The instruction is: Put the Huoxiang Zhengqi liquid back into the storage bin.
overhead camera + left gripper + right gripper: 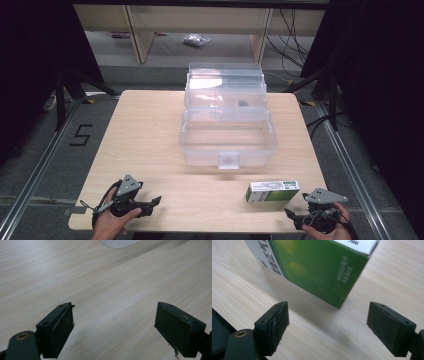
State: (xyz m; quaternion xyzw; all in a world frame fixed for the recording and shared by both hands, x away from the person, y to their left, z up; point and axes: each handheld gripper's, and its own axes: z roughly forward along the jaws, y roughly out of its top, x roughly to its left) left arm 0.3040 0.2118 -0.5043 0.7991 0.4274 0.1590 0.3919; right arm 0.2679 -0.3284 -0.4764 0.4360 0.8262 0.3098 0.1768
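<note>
The wooden surface [150,130] carries a clear plastic storage box [227,135] at its centre, lid swung back, likely ready to receive something. A green-and-white carton [272,191] lies on its long side near the front edge, just ahead of the right gripper [328,317], whose jaws stand spread toward its corner. The left gripper [113,322], jaws also apart, rests over bare wood.
</note>
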